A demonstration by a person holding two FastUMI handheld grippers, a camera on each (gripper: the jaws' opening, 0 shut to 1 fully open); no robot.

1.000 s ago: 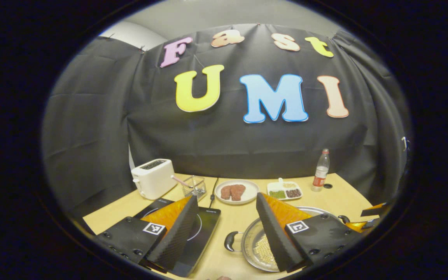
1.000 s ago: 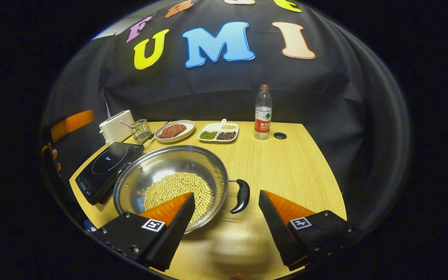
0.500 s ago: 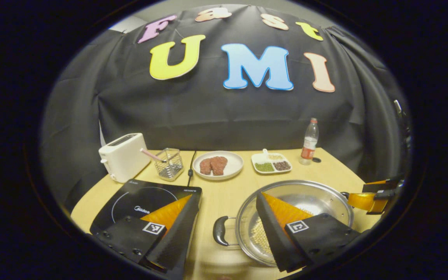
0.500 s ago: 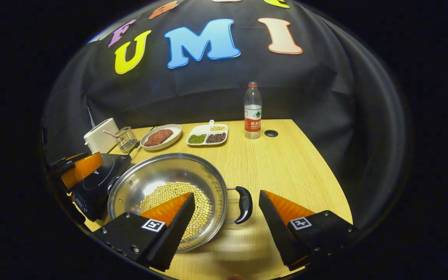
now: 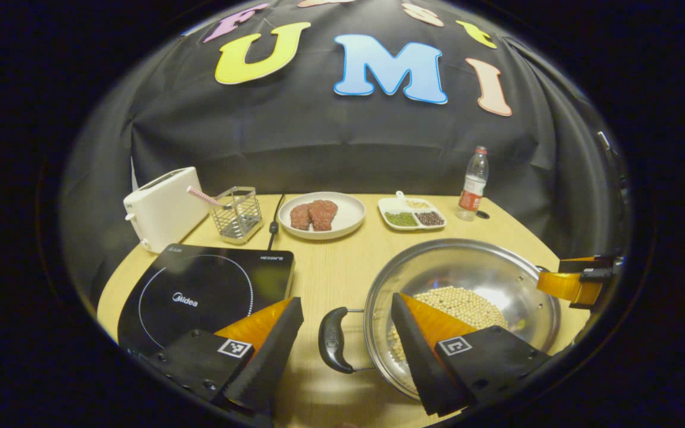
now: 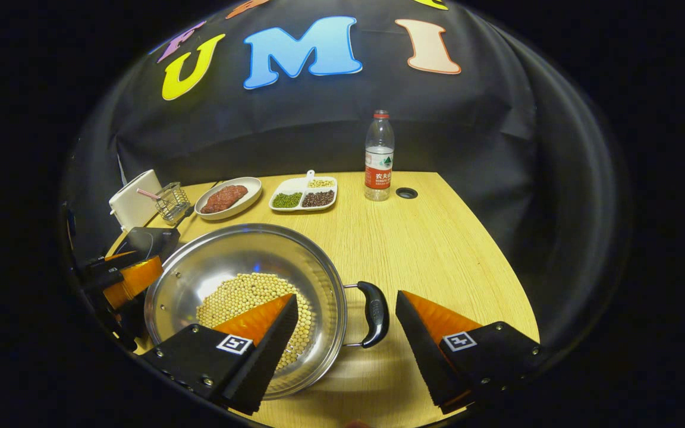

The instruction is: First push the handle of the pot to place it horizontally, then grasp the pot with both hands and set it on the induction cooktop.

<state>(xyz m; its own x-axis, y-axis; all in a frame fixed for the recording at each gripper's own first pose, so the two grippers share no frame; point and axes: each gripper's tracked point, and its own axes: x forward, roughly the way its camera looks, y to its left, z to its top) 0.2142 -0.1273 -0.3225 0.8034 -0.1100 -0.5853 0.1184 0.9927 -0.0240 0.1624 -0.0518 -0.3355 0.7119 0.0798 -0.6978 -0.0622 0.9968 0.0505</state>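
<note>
That steel pot (image 5: 461, 309) full of beans (image 6: 253, 297) looks heavy and slick, so I'd only grab it by the two side handles. It sits on the desk (image 6: 437, 249) just right of the cooktop (image 5: 200, 294), handles lined up left to right. Left hand-held gripper (image 5: 347, 312) straddles the left handle (image 5: 330, 340), right hand-held gripper (image 6: 347, 306) straddles the right handle (image 6: 376, 314), both with fingers wide apart, nothing clamped yet.
</note>
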